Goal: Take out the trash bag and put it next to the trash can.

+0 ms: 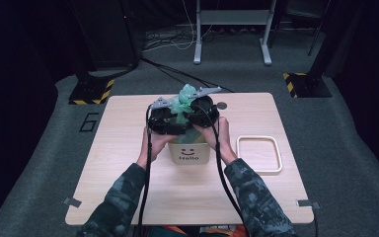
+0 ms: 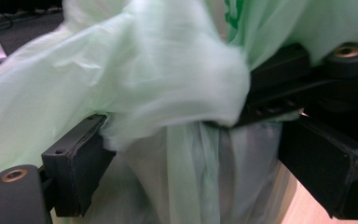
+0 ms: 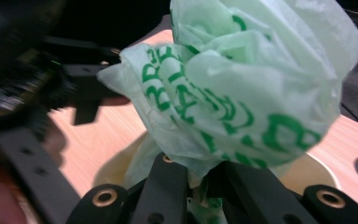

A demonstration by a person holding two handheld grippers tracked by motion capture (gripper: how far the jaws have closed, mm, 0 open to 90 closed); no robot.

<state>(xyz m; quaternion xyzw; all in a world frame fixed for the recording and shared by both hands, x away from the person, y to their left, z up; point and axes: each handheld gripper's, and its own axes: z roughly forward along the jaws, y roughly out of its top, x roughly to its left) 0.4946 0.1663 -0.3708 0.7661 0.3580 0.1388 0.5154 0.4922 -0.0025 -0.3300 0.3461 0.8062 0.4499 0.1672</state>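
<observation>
Your right hand-held gripper [image 3: 200, 184] is clamped shut on a bunch of the green plastic bag [image 3: 242, 88], which stands up out of the small cream bin [image 1: 193, 154] at the worktop's [image 1: 128, 173] middle. Your left hand-held gripper [image 2: 191, 154] has its jaws spread, loose film draped between them unpinched. The bag's free side lies right at that left one, so it is nearer for the next pinch.

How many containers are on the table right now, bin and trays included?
2. The small bin marked Hello stands near the table's middle, under both tools, with the green bag bunched above it. The empty white tray lies just right of it. Hands may hide something behind.
</observation>
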